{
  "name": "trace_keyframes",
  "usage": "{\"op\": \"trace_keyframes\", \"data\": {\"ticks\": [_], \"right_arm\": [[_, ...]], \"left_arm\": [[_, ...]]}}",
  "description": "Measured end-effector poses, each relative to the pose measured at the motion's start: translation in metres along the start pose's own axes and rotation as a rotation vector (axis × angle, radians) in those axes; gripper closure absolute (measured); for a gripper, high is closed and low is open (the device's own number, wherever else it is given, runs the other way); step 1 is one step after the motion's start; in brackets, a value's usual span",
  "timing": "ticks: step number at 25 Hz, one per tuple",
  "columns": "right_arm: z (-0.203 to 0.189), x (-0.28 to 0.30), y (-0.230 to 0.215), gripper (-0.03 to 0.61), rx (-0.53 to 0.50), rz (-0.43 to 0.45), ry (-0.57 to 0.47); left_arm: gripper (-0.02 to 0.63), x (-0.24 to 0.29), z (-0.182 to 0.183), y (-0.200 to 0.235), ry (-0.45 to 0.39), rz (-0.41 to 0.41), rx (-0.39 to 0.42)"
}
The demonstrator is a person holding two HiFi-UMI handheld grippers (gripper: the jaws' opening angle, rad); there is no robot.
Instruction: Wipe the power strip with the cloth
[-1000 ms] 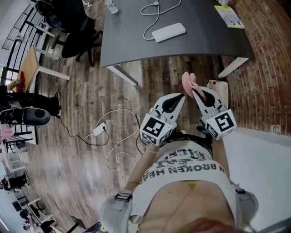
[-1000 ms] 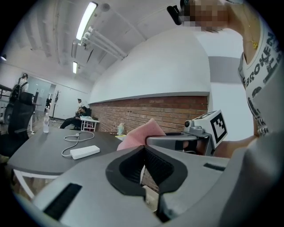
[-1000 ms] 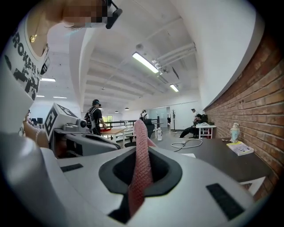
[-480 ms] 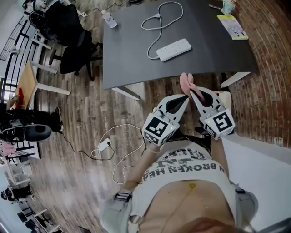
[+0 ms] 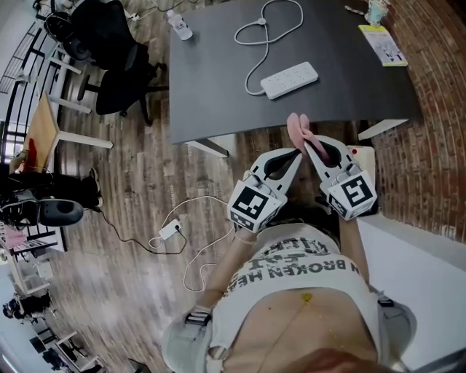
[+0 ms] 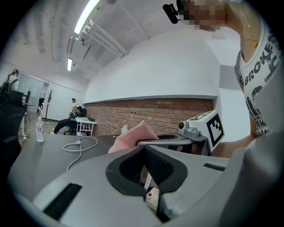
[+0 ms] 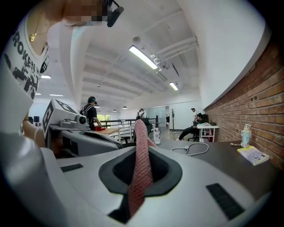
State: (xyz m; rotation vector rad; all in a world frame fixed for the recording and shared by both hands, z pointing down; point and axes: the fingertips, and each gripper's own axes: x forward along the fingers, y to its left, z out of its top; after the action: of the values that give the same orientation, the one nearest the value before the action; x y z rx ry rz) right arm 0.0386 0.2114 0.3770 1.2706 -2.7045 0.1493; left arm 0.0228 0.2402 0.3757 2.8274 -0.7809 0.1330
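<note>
Now side by side before the torso: right gripper (image 5: 309, 146), fingers clamped on the pink cloth (image 5: 298, 128), which pokes out past the tips; left gripper (image 5: 293, 155) just beside it, fingers closed on nothing. Ahead, flat on the dark worktop (image 5: 211, 80) and well apart from both: white power strip (image 5: 290, 71), cord (image 5: 263, 29) looping away behind. Underneath, wooden floor (image 5: 145, 182).

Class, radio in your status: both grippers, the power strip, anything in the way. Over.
Left gripper shut, empty. Right gripper shut on cloth. Power strip on table ahead, untouched. Nothing between; its cable loops behind.
</note>
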Motion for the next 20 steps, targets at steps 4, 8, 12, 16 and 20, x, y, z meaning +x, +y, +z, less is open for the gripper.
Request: {"op": "trace_keyframes", "data": {"ticks": [4, 8, 12, 16, 20], "right_arm": [[0.0, 0.013, -0.001, 0.561, -0.004, 0.007, 0.018], [0.002, 0.026, -0.008, 0.561, -0.012, 0.016, 0.026], [0.006, 0.044, -0.023, 0.561, -0.029, 0.034, 0.025], [0.014, 0.066, -0.057, 0.561, -0.031, 0.046, 0.008], [0.023, 0.089, -0.09, 0.561, -0.033, 0.083, 0.002]], "left_arm": [[0.606, -0.004, 0.0, 0.014, 0.004, 0.014, -0.011], [0.606, -0.002, -0.001, 0.029, 0.004, 0.037, -0.021], [0.606, 0.009, 0.003, 0.05, -0.003, 0.071, -0.036], [0.606, 0.039, 0.009, 0.075, 0.01, 0.084, -0.027], [0.606, 0.072, 0.026, 0.1, 0.01, 0.099, -0.014]]}}
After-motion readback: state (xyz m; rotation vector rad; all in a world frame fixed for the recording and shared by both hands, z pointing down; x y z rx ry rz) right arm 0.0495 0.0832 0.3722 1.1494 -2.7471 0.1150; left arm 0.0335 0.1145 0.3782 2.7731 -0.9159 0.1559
